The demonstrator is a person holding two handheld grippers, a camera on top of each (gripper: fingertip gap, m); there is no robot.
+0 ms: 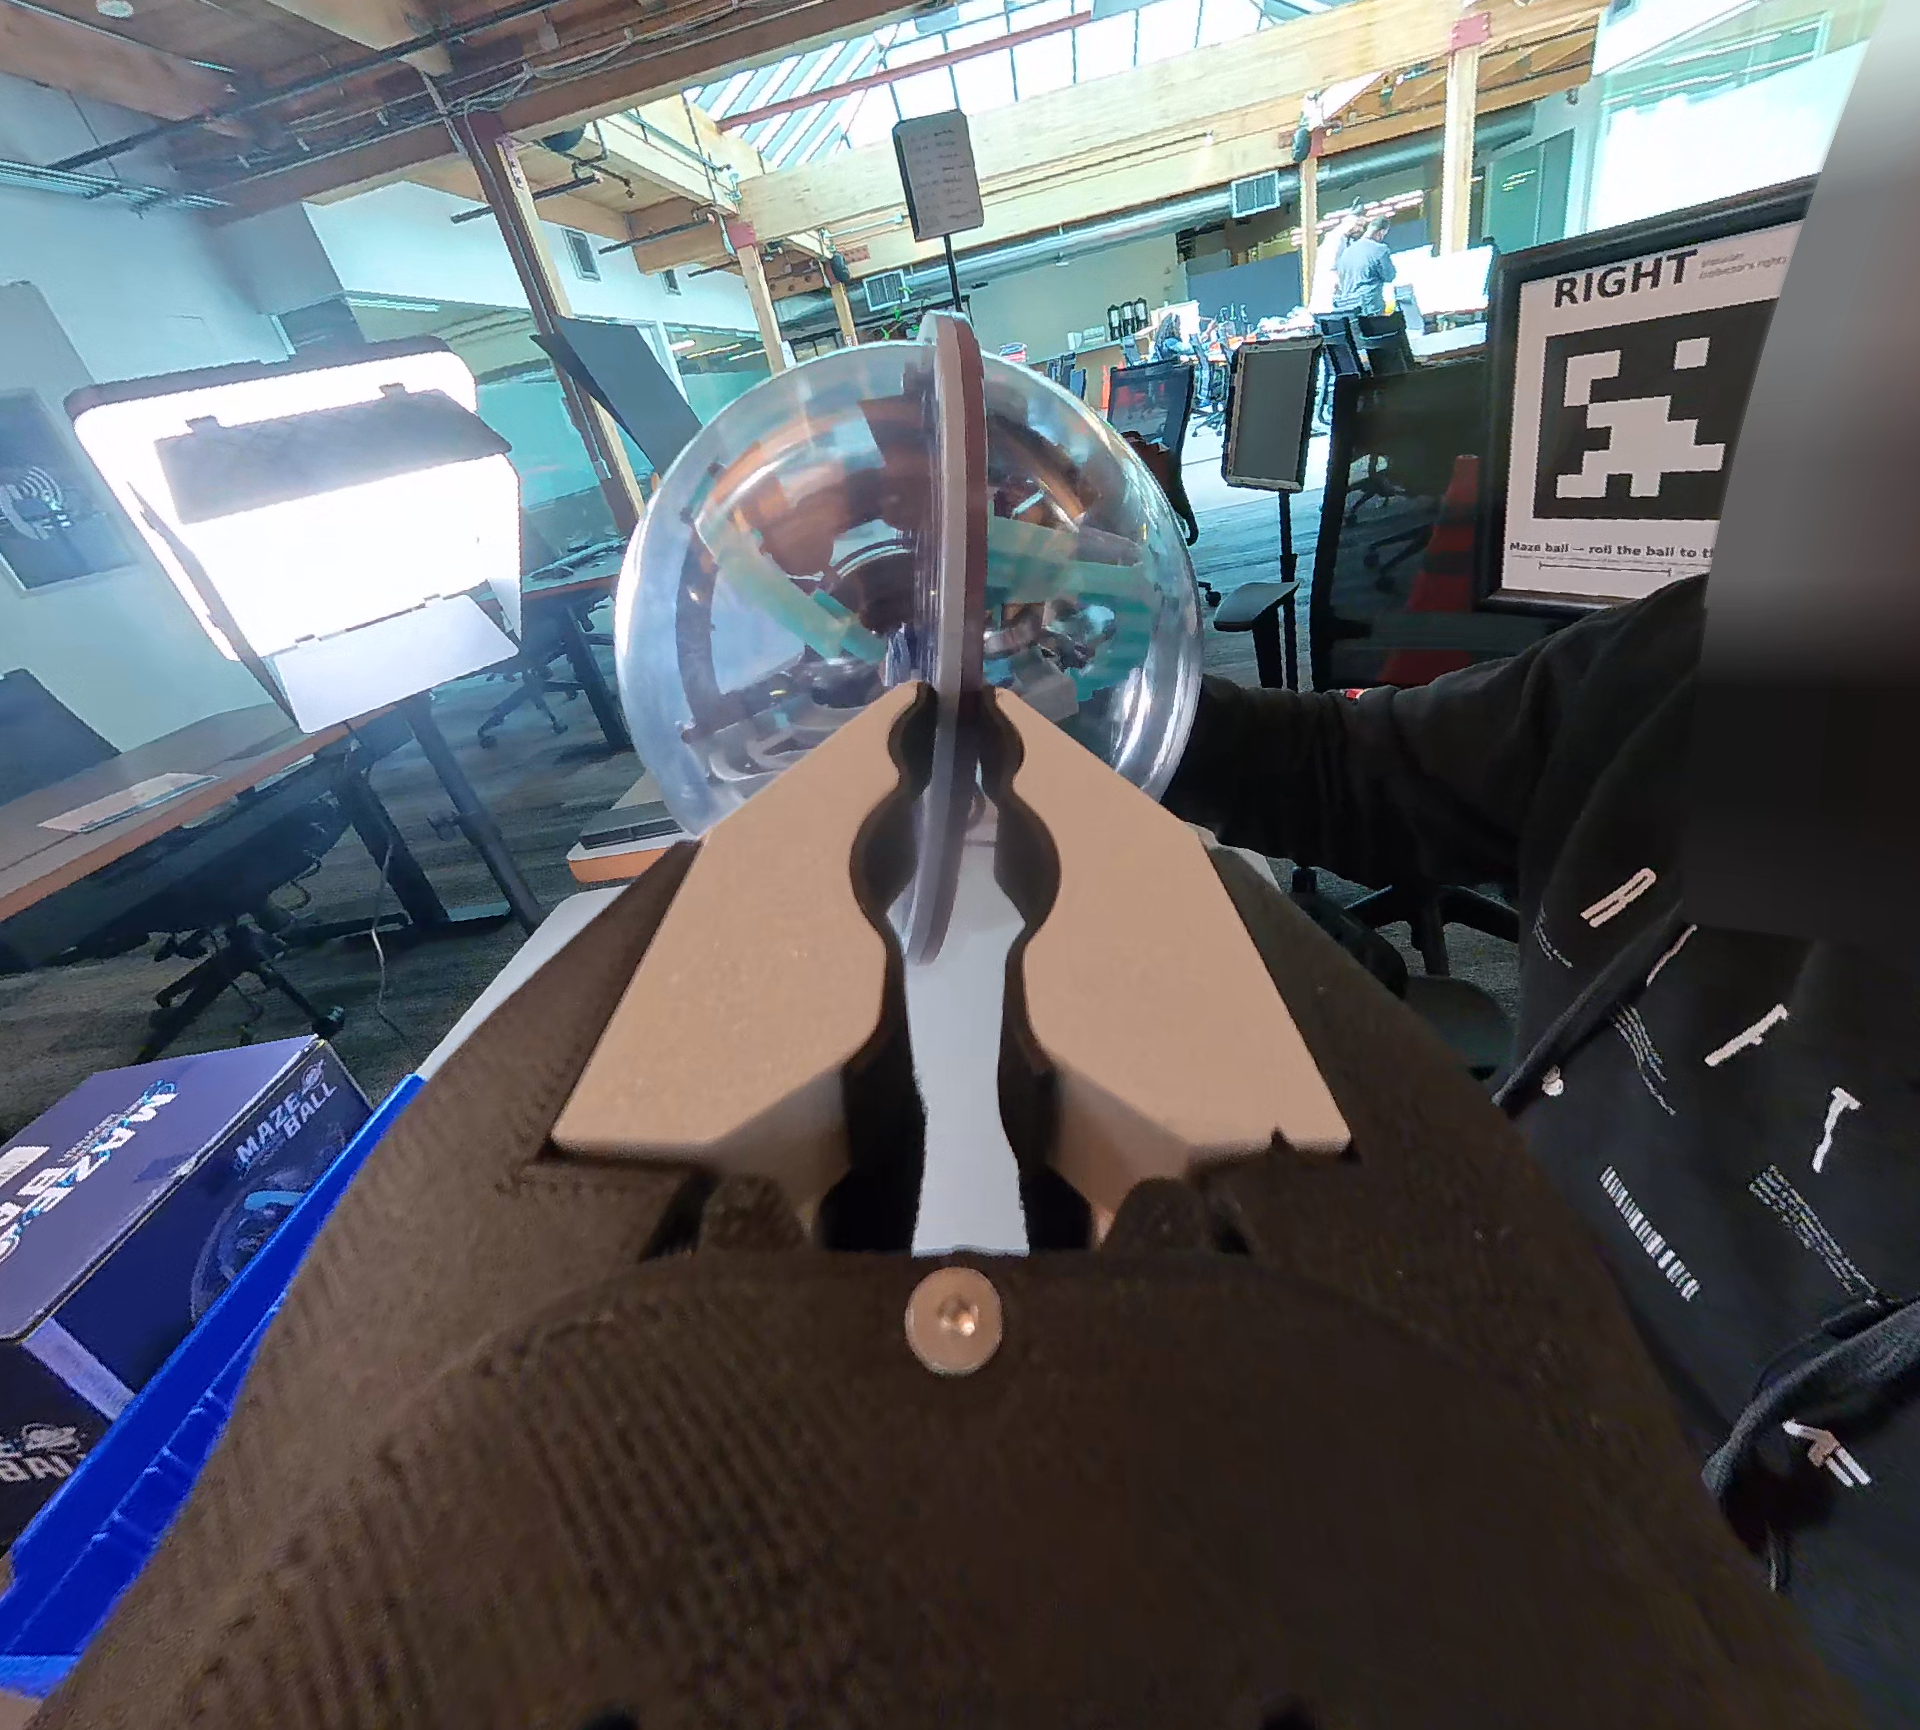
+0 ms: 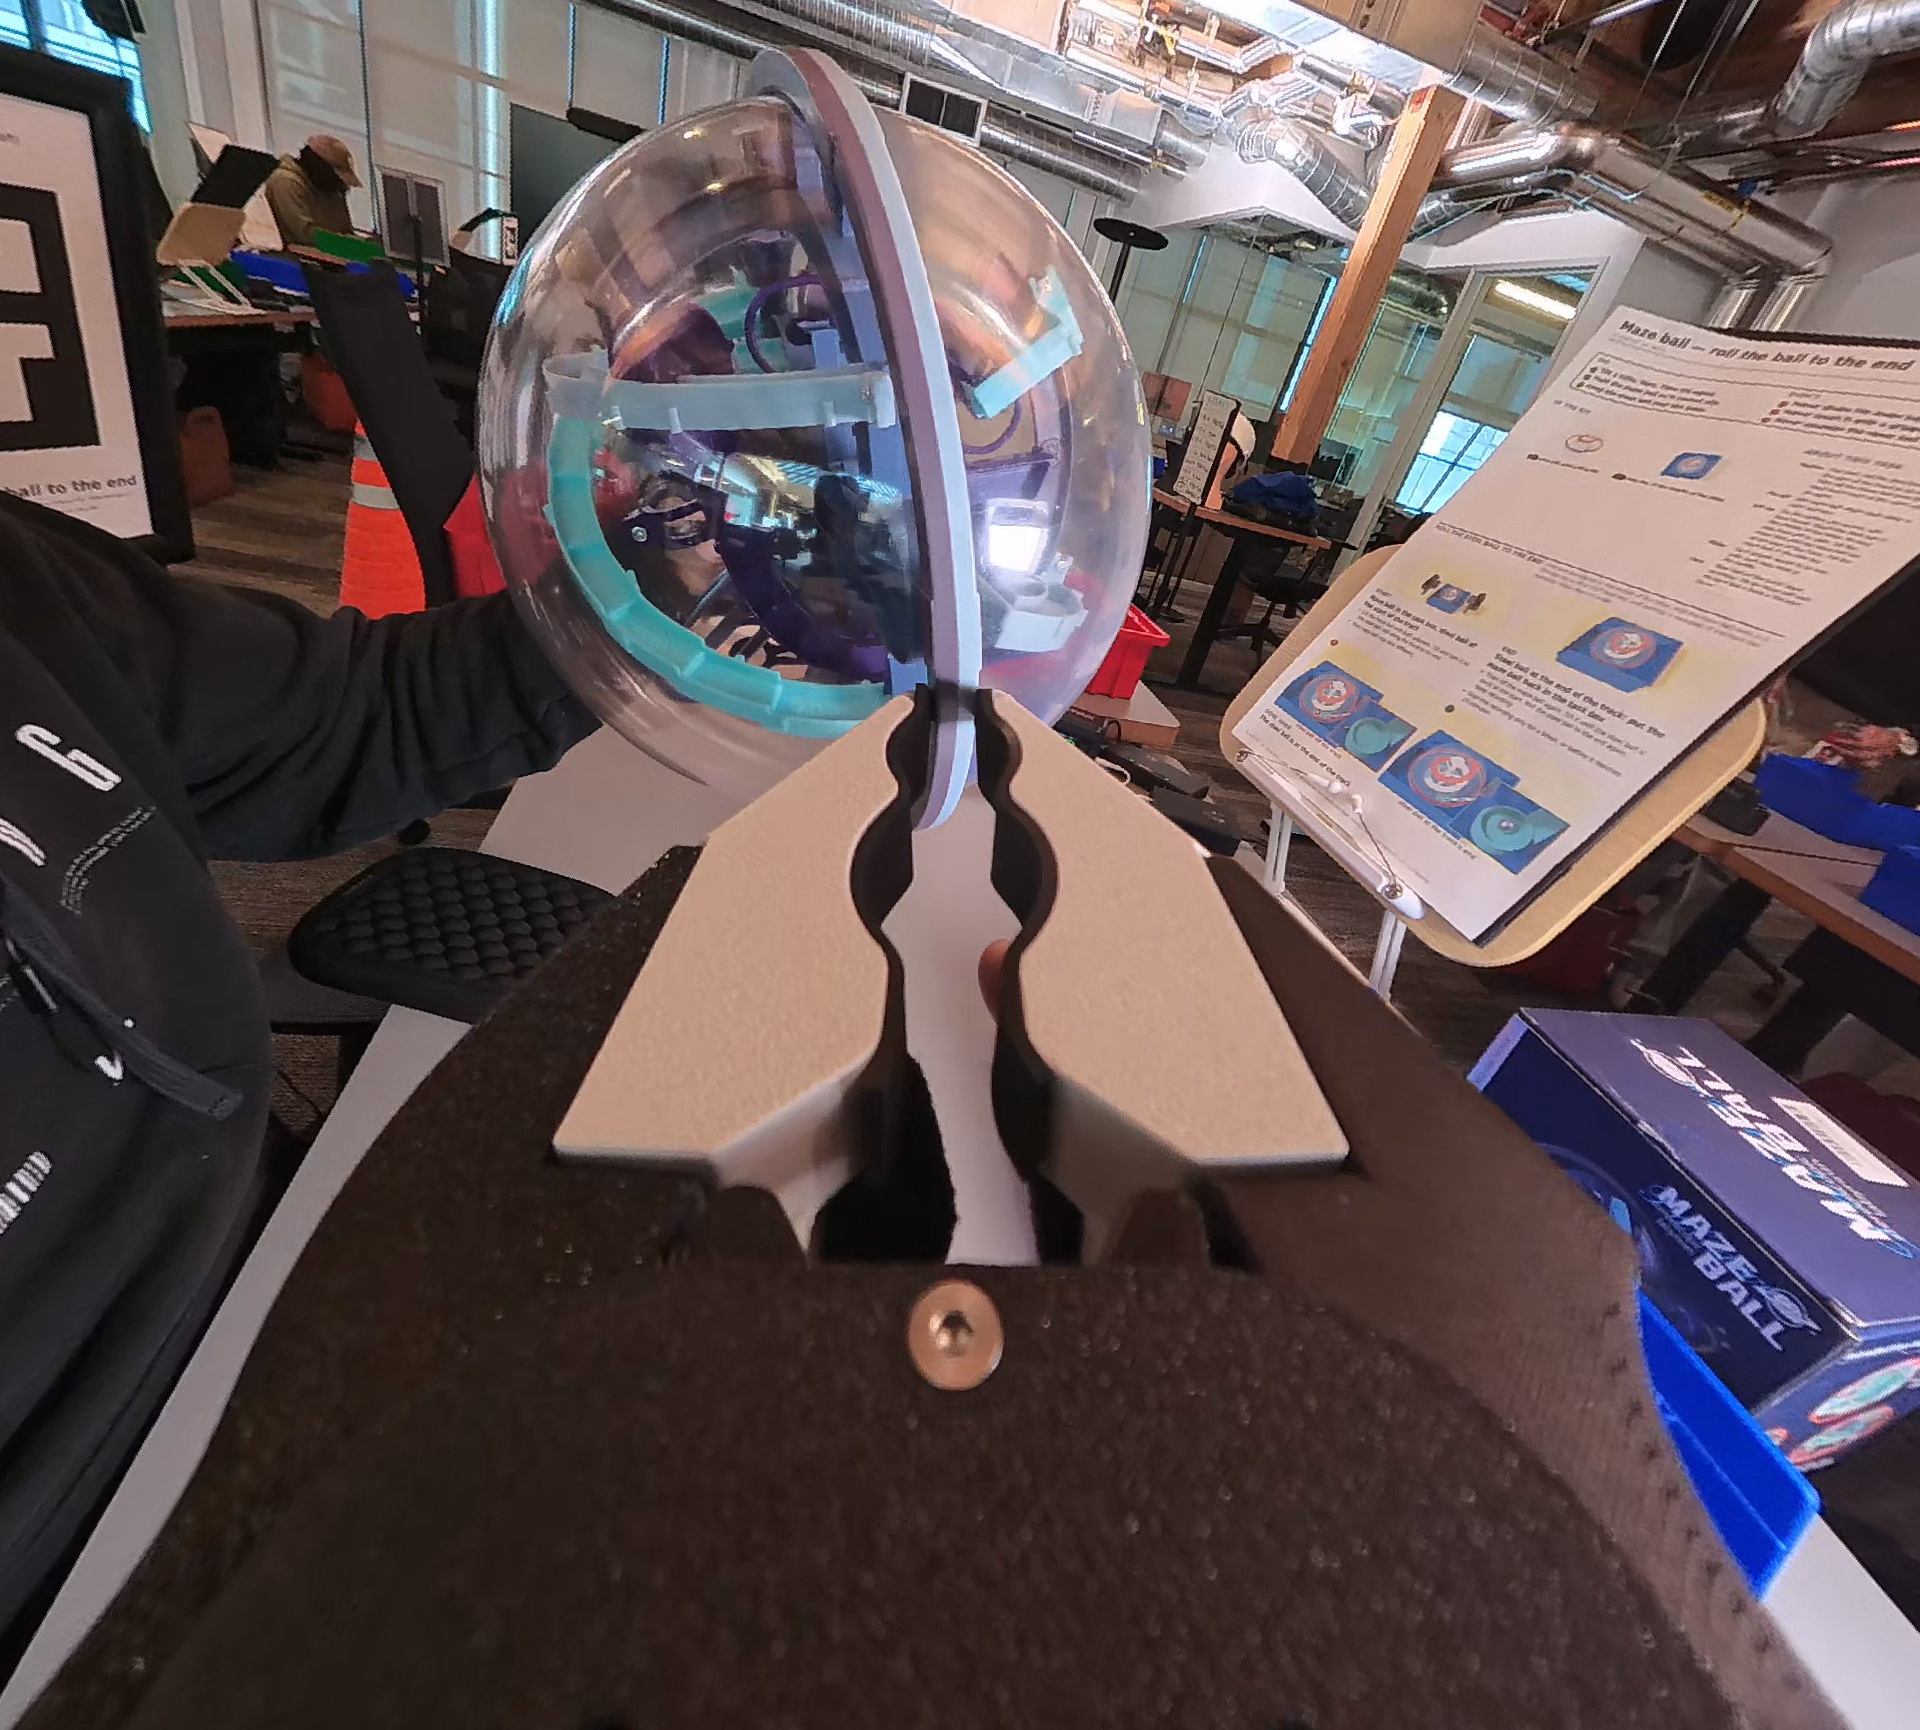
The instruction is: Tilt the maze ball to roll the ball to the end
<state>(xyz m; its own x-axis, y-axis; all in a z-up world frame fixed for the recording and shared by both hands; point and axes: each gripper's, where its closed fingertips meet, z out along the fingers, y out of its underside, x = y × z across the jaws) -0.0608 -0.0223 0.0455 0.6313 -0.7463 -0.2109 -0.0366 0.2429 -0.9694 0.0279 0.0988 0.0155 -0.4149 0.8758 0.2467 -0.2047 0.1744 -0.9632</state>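
The maze ball (image 1: pixel 831 579) is a clear plastic sphere with teal, white and purple tracks inside and a flat rim ring around its middle. It is held up in the air between both grippers. My left gripper (image 1: pixel 951 724) is shut on the rim ring, which runs edge-on between its grey fingers (image 1: pixel 810 901). In the right wrist view the maze ball (image 2: pixel 727 475) fills the centre, and my right gripper (image 2: pixel 943 714) is shut on the opposite side of the same rim ring (image 2: pixel 914 392). I cannot pick out the small ball inside.
A blue bin (image 1: pixel 135 1514) holding the maze ball's blue box (image 1: pixel 156 1192) sits low left; the box (image 2: pixel 1704 1192) shows low right in the right wrist view. An instruction sheet on a stand (image 2: pixel 1558 641) is right. A person's dark sleeve (image 1: pixel 1455 766) reaches behind the sphere. An orange cone (image 2: pixel 379 527) stands behind.
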